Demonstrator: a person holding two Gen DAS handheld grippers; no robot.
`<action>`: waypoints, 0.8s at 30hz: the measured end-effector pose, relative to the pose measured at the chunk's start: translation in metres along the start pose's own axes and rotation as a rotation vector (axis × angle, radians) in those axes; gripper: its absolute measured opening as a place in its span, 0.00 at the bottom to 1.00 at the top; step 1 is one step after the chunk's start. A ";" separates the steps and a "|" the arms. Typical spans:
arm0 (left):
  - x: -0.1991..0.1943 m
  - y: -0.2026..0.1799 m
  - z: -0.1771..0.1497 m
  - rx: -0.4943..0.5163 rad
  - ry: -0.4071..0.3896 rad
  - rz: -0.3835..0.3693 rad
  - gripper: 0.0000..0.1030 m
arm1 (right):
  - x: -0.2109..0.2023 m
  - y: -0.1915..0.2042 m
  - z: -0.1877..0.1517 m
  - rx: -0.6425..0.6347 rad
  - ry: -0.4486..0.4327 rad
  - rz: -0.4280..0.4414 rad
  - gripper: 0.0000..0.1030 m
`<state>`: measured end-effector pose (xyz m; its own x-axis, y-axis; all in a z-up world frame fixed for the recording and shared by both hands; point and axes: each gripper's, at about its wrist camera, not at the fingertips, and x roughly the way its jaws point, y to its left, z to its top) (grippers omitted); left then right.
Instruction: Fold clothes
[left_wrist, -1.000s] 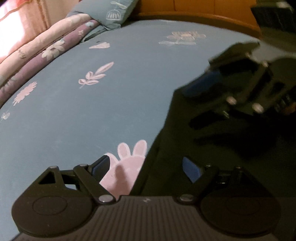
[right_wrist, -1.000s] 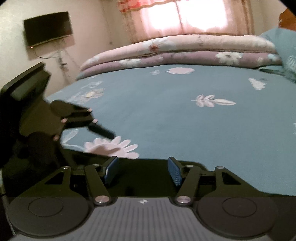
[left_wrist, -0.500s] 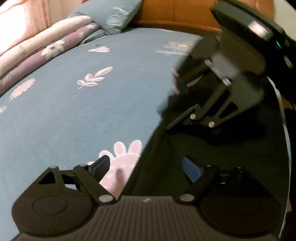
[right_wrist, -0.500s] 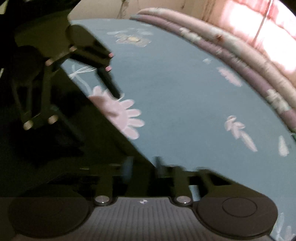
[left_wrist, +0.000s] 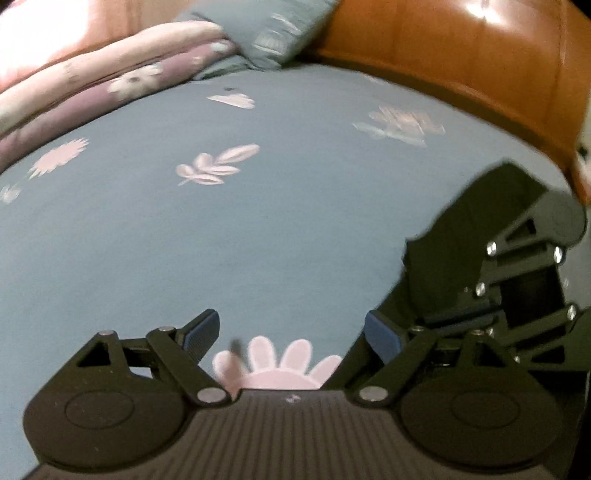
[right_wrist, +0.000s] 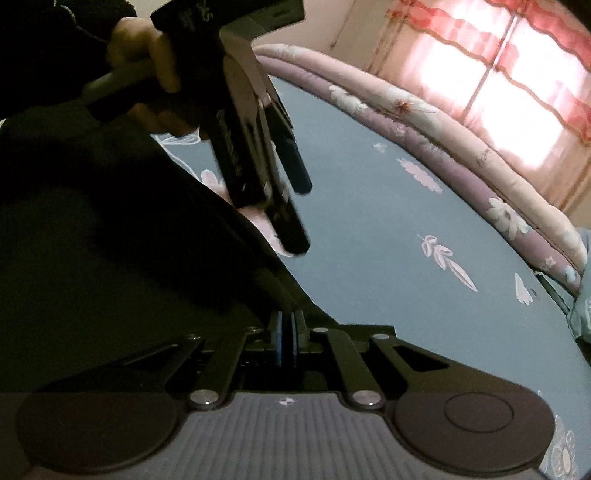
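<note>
A dark garment (right_wrist: 110, 258) lies on the blue flowered bed sheet (right_wrist: 388, 229) and fills the left of the right wrist view. My right gripper (right_wrist: 286, 339) is shut on its edge, blue pads pressed together over the cloth. In the left wrist view the garment (left_wrist: 461, 229) rises in a lifted fold at the right, with the right gripper's black linkage (left_wrist: 524, 266) against it. My left gripper (left_wrist: 291, 334) stands open over a pink flower print (left_wrist: 280, 365), nothing between its fingers, its right pad close to the garment's edge. A hand (right_wrist: 147, 48) holds the left gripper (right_wrist: 299, 214) above the cloth.
Rolled pink and purple quilts (left_wrist: 92, 92) line the far side of the bed below a bright curtained window (right_wrist: 517, 92). A blue pillow (left_wrist: 273, 33) leans on the orange wooden headboard (left_wrist: 461, 55). Bare sheet stretches away beyond both grippers.
My right gripper has rolled and closed its pads on the garment's edge. The left gripper has stayed open and shifted a little, so more sheet and less garment lie before it.
</note>
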<state>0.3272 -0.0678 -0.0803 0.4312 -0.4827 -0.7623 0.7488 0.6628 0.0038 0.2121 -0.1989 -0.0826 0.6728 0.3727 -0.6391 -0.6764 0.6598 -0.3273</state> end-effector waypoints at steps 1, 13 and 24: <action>0.003 -0.006 0.001 0.038 0.012 -0.004 0.83 | -0.001 -0.001 -0.001 0.012 0.000 0.002 0.06; 0.024 -0.041 0.014 0.343 0.148 -0.048 0.84 | -0.010 0.003 -0.019 0.156 -0.010 0.021 0.01; 0.049 -0.048 0.031 0.324 0.117 -0.107 0.88 | -0.010 -0.006 -0.026 0.240 -0.044 0.034 0.02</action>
<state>0.3278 -0.1406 -0.0976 0.2953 -0.4580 -0.8385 0.9152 0.3876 0.1106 0.2013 -0.2236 -0.0925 0.6668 0.4217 -0.6144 -0.6117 0.7806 -0.1282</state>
